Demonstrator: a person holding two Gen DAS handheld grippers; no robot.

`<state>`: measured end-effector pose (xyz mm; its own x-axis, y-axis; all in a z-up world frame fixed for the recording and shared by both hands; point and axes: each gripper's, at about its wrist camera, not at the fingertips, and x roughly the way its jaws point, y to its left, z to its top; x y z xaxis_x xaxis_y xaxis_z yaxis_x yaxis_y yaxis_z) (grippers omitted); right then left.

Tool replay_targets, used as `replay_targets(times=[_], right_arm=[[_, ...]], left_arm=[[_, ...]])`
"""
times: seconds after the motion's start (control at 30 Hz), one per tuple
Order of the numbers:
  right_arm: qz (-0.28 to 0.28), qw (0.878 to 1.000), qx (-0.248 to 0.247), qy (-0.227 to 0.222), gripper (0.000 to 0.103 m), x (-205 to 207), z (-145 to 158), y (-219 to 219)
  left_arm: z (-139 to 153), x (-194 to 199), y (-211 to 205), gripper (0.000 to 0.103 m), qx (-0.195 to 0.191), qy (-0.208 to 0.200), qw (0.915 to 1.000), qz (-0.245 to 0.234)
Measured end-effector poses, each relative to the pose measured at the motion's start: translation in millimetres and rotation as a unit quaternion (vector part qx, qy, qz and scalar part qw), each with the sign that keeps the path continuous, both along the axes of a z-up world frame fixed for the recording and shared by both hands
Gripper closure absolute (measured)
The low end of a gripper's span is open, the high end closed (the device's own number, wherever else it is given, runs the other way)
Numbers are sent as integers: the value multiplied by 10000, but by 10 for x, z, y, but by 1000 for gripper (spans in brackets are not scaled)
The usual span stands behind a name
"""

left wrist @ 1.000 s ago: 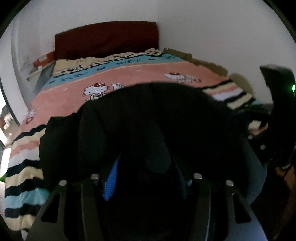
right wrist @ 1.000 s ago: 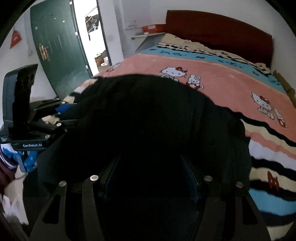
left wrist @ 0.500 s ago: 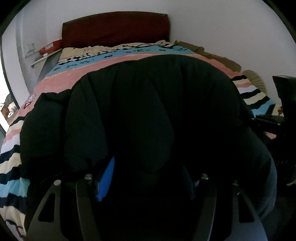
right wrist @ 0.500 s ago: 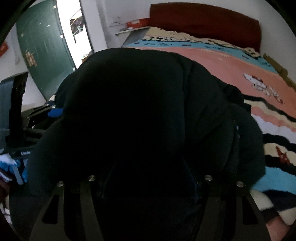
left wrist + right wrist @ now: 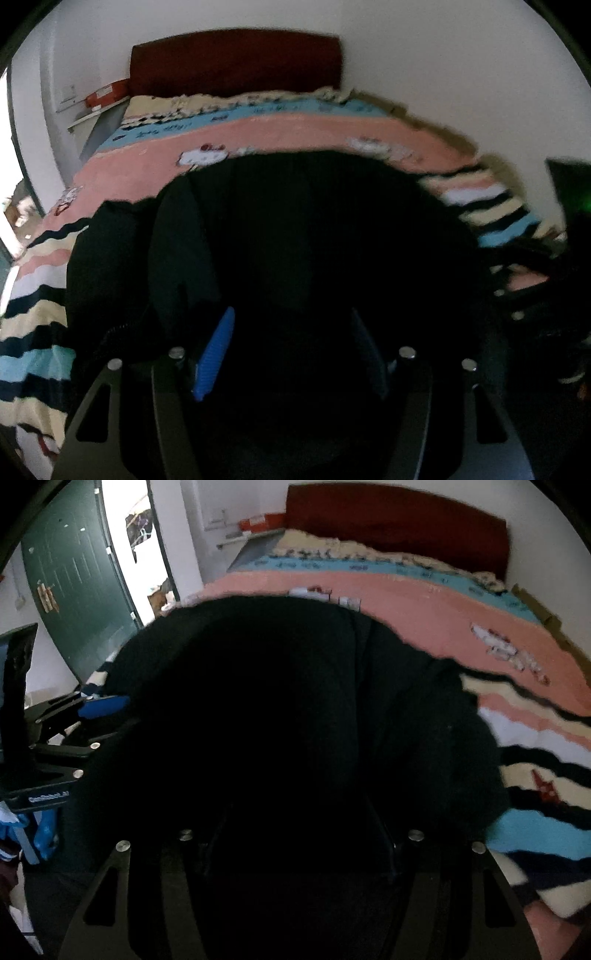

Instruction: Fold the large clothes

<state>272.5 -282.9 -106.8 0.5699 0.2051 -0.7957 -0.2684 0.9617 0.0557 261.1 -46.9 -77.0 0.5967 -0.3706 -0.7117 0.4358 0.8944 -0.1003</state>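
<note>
A large black padded jacket (image 5: 295, 240) fills the middle of both wrist views (image 5: 277, 709) and lies over the near end of the bed. My left gripper (image 5: 291, 347) is shut on the jacket's near edge; one blue finger pad (image 5: 214, 354) shows, the other is buried in cloth. My right gripper (image 5: 299, 834) is shut on the jacket too, its fingers hidden under the black fabric. The left gripper also shows at the left of the right wrist view (image 5: 99, 707).
The bed carries a pink, blue and striped Hello Kitty blanket (image 5: 295, 129) (image 5: 443, 620) with a dark red headboard (image 5: 236, 62) at the far end. A green door (image 5: 74, 590) and a bright doorway stand left of the bed. The right gripper's body (image 5: 569, 192) is at the right.
Half a second ago the jacket was lifted high and covered most of the bed. Now both grippers have lowered it and more of the pink blanket shows beyond it.
</note>
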Motion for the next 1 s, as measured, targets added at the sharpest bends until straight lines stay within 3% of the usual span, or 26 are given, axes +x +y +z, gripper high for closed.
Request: replay_targets(times=[0.07,0.17,0.33,0.63,0.8,1.0], right_arm=[[-1,9998,125,-130,39,-77,112,5],[111,9992,291,-250,39,-216,216,61],[15,10000,58,51,39,-223,-102,52],[-230,9993,1,289,39,66,-567,4],[-175,9992,95,357,39,37,-466,-37],[64,9998,201,-71,37,-127,64,-139]], left_arm=[[97,-100,-18,41,-118,-60,9998,-134],[36,-211,-137,41,201,-68,9993,-321],[-252,-130,-168,40,289,260,9990,-225],[-567,31,-291,41,577,320,9976,-187],[-374,-73,-204,40,381,313,9984,-276],[251,-63,7,40,-113,-110,9989,-444]])
